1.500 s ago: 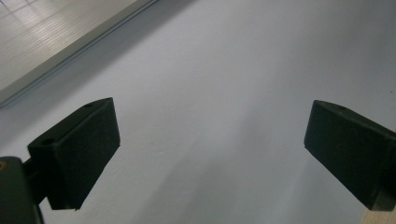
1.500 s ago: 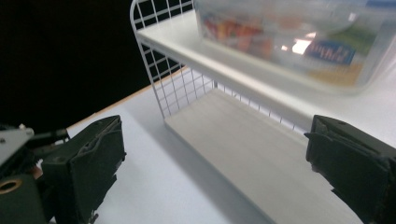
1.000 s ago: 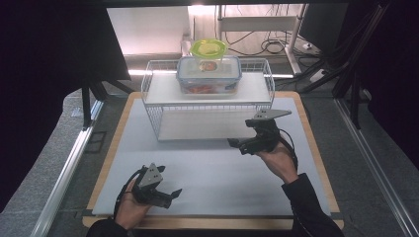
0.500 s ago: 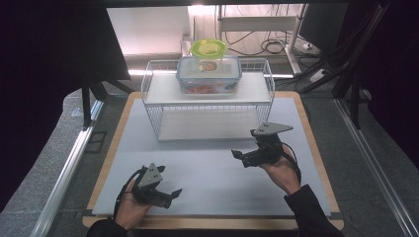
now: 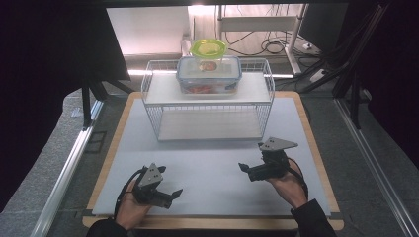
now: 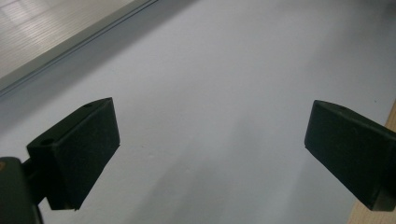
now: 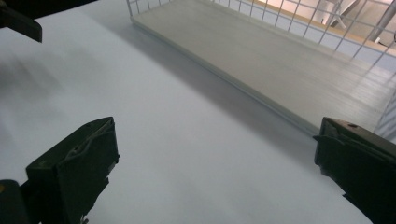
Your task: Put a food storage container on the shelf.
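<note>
The right gripper (image 5: 250,169) is held with its jaws wide apart and nothing between them, low over the pale mat (image 5: 212,168), near the front of the wire rack (image 5: 207,106). The left gripper (image 5: 169,194) is likewise spread wide and empty, near the mat's front edge, well apart from the rack. On the rack's upper shelf a clear lidded container (image 5: 209,75) with a blue-edged lid and reddish contents is seen, with a lime-green bowl (image 5: 208,48) just behind it. From the right gripper view, the rack's bare lower shelf (image 7: 280,60) is shown close up.
</note>
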Motion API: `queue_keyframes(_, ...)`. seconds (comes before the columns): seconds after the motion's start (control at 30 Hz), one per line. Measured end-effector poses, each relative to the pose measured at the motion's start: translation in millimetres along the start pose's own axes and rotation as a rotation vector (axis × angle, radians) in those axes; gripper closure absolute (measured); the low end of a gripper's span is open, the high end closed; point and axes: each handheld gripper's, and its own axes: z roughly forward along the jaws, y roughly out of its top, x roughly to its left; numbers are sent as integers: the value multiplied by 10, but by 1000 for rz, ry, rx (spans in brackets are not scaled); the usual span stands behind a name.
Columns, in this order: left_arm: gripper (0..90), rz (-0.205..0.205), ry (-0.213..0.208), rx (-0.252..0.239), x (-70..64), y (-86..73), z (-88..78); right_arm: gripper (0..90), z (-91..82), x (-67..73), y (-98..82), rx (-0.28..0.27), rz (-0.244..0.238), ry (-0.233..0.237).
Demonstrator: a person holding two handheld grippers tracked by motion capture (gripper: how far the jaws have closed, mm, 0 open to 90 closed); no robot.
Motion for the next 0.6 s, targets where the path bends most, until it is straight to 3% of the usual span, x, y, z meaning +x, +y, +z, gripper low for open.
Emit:
queue_keyframes(0.43, 18, 30, 32, 13, 1, -19, 26, 0, -11, 59, -319, 43, -20, -45)
queue_keyframes(0.6, 17, 38, 33, 24, -2, -25, 43, 9, 17, 55, -437, 81, -7, -34)
